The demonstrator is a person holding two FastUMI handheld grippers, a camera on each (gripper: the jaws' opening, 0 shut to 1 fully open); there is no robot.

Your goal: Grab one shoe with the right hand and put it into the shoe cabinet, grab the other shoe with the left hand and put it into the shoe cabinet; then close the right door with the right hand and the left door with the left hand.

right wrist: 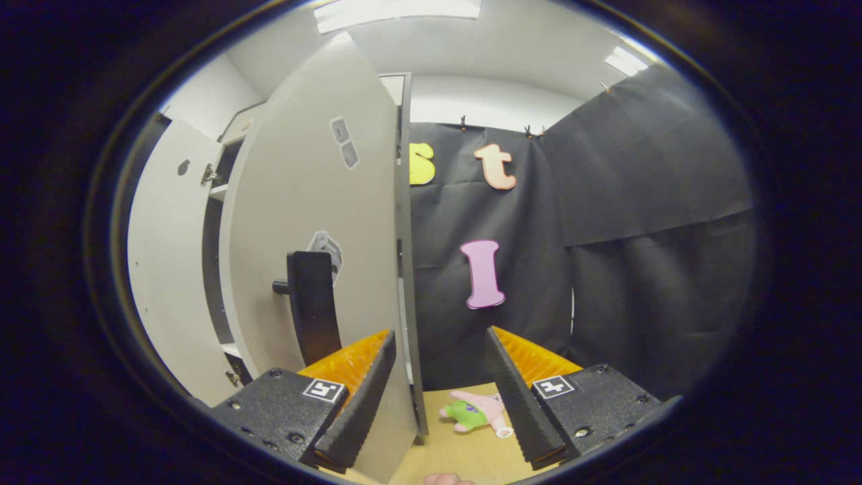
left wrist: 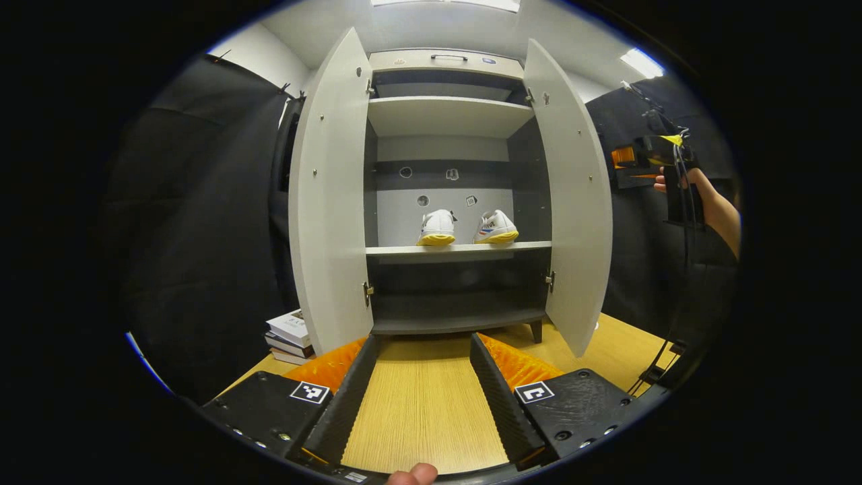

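Left gripper [left wrist: 422,350] agape before shoes [left wrist: 467,228] in shoe cabinet [left wrist: 444,118].

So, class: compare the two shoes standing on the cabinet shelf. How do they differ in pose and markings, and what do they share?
The left shoe shows its heel squarely toward the camera, while the right shoe is turned, showing more of its side. The right shoe's side carries coloured marks; the left shoe looks plain white from here. Both are white with yellow soles, upright, side by side but apart on the middle shelf.
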